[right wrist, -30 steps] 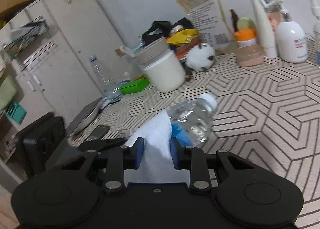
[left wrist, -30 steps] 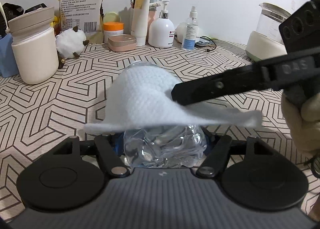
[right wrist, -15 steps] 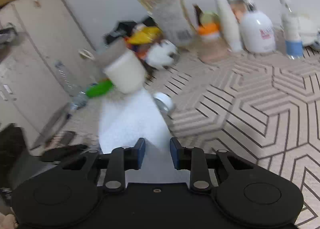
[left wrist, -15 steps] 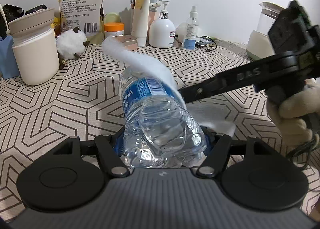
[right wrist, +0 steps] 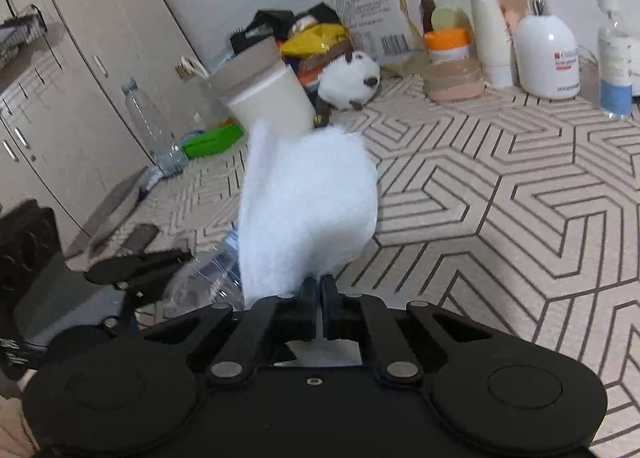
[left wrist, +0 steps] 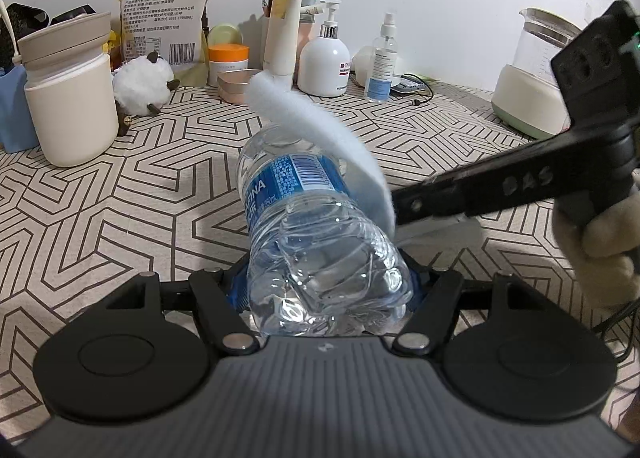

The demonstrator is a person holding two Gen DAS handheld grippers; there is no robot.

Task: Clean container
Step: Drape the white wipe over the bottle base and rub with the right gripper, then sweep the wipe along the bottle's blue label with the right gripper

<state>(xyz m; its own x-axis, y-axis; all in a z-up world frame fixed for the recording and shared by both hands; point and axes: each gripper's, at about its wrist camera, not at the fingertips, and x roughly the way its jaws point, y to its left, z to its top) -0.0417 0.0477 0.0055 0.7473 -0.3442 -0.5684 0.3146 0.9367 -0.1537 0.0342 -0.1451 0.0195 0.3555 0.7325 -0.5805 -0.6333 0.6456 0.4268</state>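
A clear plastic water bottle (left wrist: pixel 320 234) with a blue label is clamped by its base in my left gripper (left wrist: pixel 326 290), pointing away over the patterned table. My right gripper (right wrist: pixel 319 290) is shut on a white cloth (right wrist: pixel 308 213). In the left wrist view the right gripper (left wrist: pixel 404 205) comes in from the right and the cloth (left wrist: pixel 316 129) lies against the bottle's right upper side. In the right wrist view part of the bottle (right wrist: pixel 212 274) shows below left of the cloth, with the left gripper (right wrist: pixel 132 270) beside it.
A cream lidded jar (left wrist: pixel 68 93), a plush sheep (left wrist: pixel 140 85), a pump bottle (left wrist: pixel 324 61), a spray bottle (left wrist: pixel 380 57) and a pouch (left wrist: pixel 164 5) line the back. A kettle (left wrist: pixel 536 73) stands far right. Cabinets (right wrist: pixel 60 97) and a second bottle (right wrist: pixel 148 125) are at the left.
The cloth covered the bottle's top a second ago. My right gripper has swept it off to the bottle's right side, uncovering the blue label. The left gripper has held still.
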